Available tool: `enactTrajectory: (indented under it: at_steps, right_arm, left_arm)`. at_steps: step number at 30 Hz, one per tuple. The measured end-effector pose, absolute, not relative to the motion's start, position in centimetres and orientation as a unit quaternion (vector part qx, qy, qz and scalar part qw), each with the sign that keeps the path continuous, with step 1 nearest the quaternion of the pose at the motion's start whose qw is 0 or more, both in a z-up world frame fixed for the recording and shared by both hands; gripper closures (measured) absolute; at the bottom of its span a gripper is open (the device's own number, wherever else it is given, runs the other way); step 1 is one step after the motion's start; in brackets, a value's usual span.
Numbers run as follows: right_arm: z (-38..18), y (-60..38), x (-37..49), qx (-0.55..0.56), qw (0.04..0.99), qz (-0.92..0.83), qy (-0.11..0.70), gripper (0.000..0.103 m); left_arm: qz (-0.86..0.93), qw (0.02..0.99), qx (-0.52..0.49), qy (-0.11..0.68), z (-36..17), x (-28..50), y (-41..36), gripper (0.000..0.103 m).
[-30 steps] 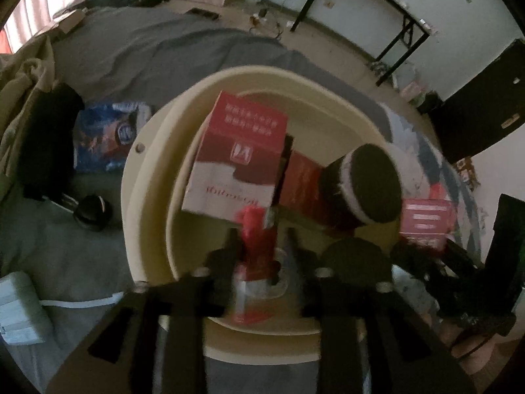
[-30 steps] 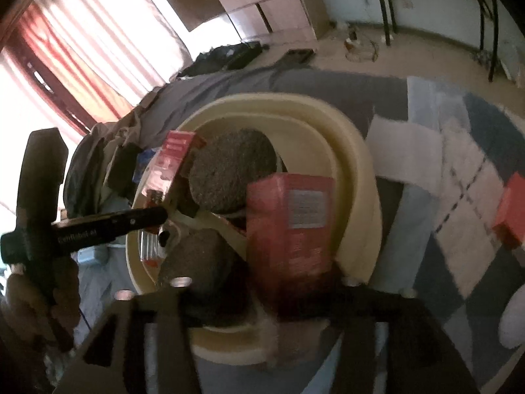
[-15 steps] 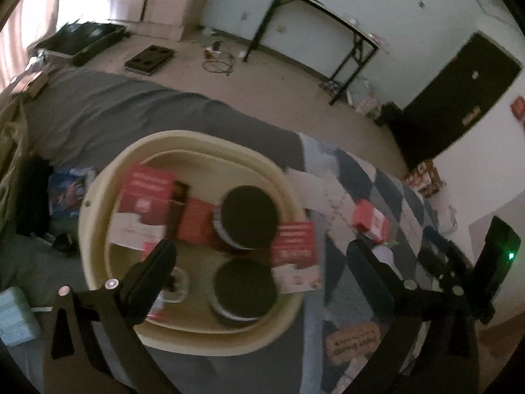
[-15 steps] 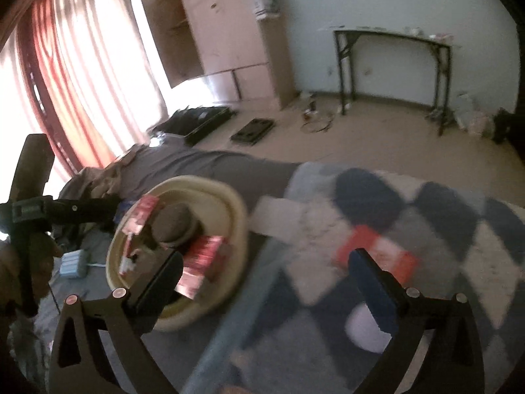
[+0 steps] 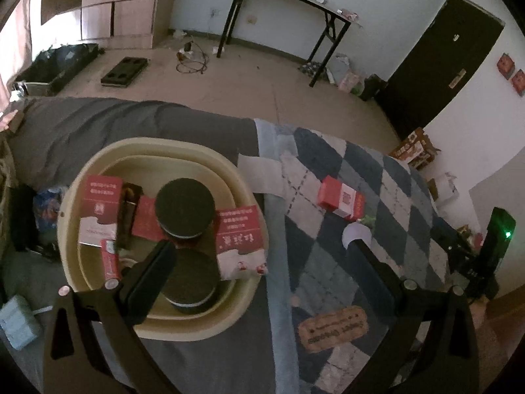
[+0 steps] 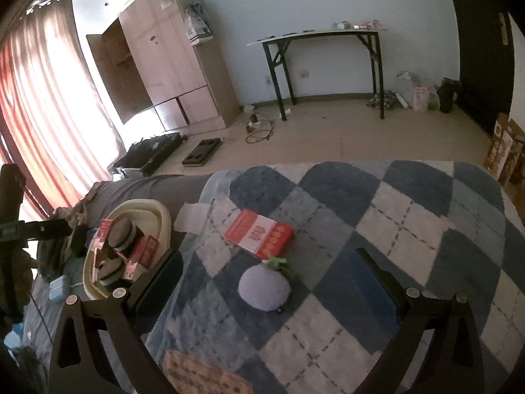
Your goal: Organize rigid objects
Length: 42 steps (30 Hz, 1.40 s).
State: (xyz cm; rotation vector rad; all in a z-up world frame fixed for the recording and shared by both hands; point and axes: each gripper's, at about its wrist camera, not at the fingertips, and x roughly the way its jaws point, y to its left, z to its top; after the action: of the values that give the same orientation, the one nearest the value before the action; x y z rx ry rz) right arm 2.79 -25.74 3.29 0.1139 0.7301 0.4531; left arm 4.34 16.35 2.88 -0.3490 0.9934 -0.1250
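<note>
Left claw (image 5: 259, 256): jaws just opened, spread wide, nothing between, lower frame.
Right claw (image 6: 272, 272): jaws just opened, released, empty.
Basin (image 5: 98, 161): centre left, holding red boxes and two dark-lidded jars (image 5: 185, 208).
Red box (image 6: 259, 237): mid-frame on checked blanket (image 6: 410, 216), just beside purple plush (image 6: 264, 287).

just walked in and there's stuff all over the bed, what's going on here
A person is sorting boxes and jars into a cream basin on the bed. Both claws have just been opening and now hold nothing: the left claw hangs over the basin, the right claw over the checked blanket. A red box and a round purple thing lie on the blanket.
</note>
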Motion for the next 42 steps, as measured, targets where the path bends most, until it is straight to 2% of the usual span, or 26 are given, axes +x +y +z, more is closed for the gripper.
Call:
enactTrajectory:
  at_steps: [5,10,19,29,31,32,34,35,36,37,42]
  right_arm:
    - [2.6,-27.2,2.8,0.057,0.906,0.211,0.361,0.000]
    - [0.9,-28.0,3.2,0.049,0.899,0.204,0.384,0.000]
    - [-5.0,-22.8,4.4,-0.011,0.877,0.233,0.420,0.000]
    - [-7.7,-20.1,9.1,-0.024,0.876,0.243,0.417,0.001]
    - [-8.2,-19.8,9.6,-0.026,0.878,0.238,0.415,0.004]
    - [-8.4,-19.7,9.7,-0.027,0.880,0.231,0.413,0.009]
    - [-8.8,-19.7,10.1,-0.029,0.886,0.217,0.408,0.021]
    - [-9.0,-19.5,10.1,-0.031,0.890,0.212,0.402,0.028]
    - [-8.9,-19.6,10.2,-0.032,0.893,0.210,0.397,0.040]
    - [-8.7,-19.5,10.1,-0.037,0.896,0.210,0.391,0.046]
    - [-6.9,-20.0,9.0,-0.052,0.900,0.222,0.371,0.047]
  left_arm:
    - [-0.064,0.858,-0.158,0.485,2.3,5.9,14.5,0.000]
    - [-0.097,0.847,-0.117,0.509,1.4,9.8,9.0,0.000]
    - [-0.145,0.797,-0.034,0.586,-4.9,19.1,-2.9,0.000]
    - [-0.118,0.771,-0.007,0.626,-10.9,23.4,-4.7,0.000]
    - [-0.118,0.772,-0.005,0.625,-11.2,23.4,-4.7,0.001]
    - [-0.118,0.773,-0.007,0.623,-11.2,23.4,-4.7,0.003]
    - [-0.114,0.778,-0.011,0.618,-10.9,23.3,-4.3,0.011]
    - [-0.117,0.778,-0.017,0.616,-10.8,23.1,-4.0,0.011]
    - [-0.118,0.779,-0.024,0.615,-10.5,23.0,-3.7,0.011]
    - [-0.119,0.782,-0.029,0.611,-10.1,22.8,-3.4,0.012]
    - [-0.140,0.819,-0.076,0.551,-4.3,20.1,-0.1,0.012]
